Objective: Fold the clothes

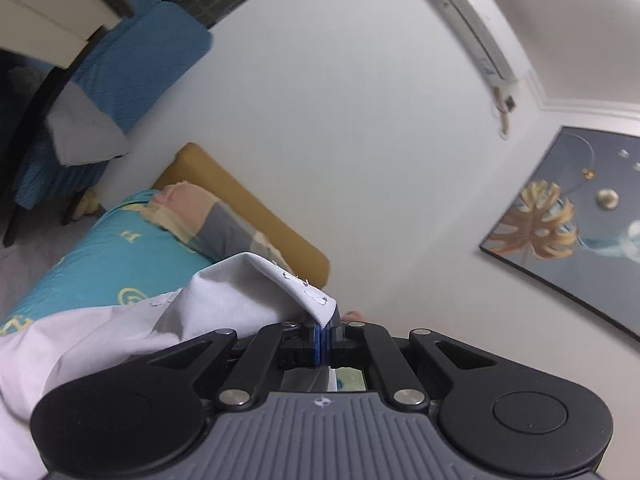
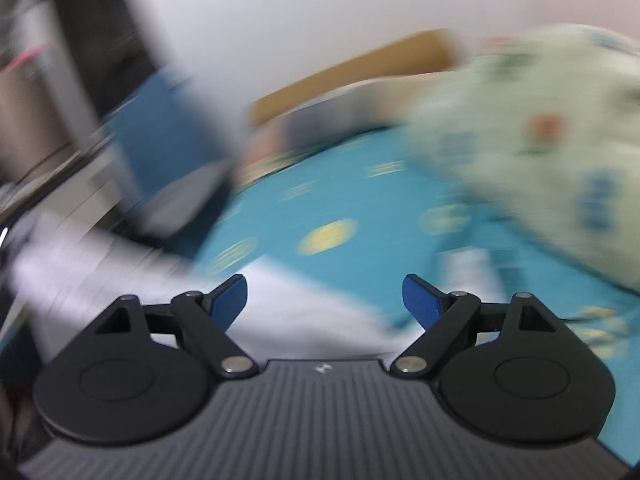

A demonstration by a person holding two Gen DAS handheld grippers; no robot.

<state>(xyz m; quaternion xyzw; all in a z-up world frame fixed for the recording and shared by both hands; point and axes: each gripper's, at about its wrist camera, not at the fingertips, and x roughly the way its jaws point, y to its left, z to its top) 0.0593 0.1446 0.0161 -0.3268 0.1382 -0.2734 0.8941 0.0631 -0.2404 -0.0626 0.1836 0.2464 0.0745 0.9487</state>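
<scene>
White shirt pinched in my left claw, lifted off the teal bed.

My left jaws press together on its buttoned edge; the rest drapes down to the sheet. My right claw is spread wide and empty over blurred white cloth. Around: tan headboard, pillow, patterned quilt, white wall with air conditioner and painting.

You are in a home bedroom: a bed with a teal sheet, a wall air conditioner, and a framed picture on the right.
</scene>
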